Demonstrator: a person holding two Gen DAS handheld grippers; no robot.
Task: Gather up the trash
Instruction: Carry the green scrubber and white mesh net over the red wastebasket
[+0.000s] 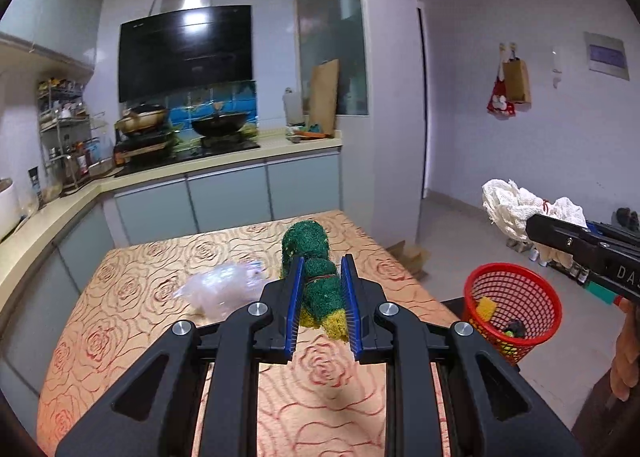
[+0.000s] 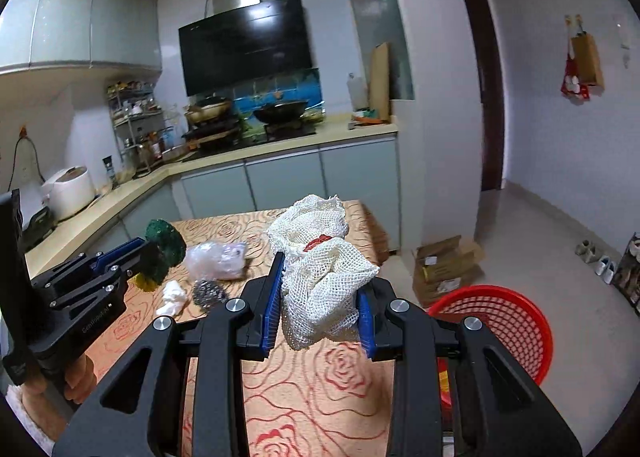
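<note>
Two claws, each loaded: your left claw (image 1: 322, 299) pinches one green-and-yellow scouring pad (image 1: 320, 289) above the desk (image 1: 132, 297); your right claw (image 2: 320, 311) clamps one white mesh net (image 2: 320, 277). Three scraps lie on the desk — plastic bag (image 2: 218, 257), steel scrubber (image 2: 208, 292), white wad (image 2: 173, 296). One red basket (image 1: 516, 297) stands beside it.

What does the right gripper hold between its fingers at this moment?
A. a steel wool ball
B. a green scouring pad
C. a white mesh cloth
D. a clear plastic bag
C. In the right wrist view the right gripper is shut on the white mesh cloth, while the green scouring pad sits in the left gripper.
</note>
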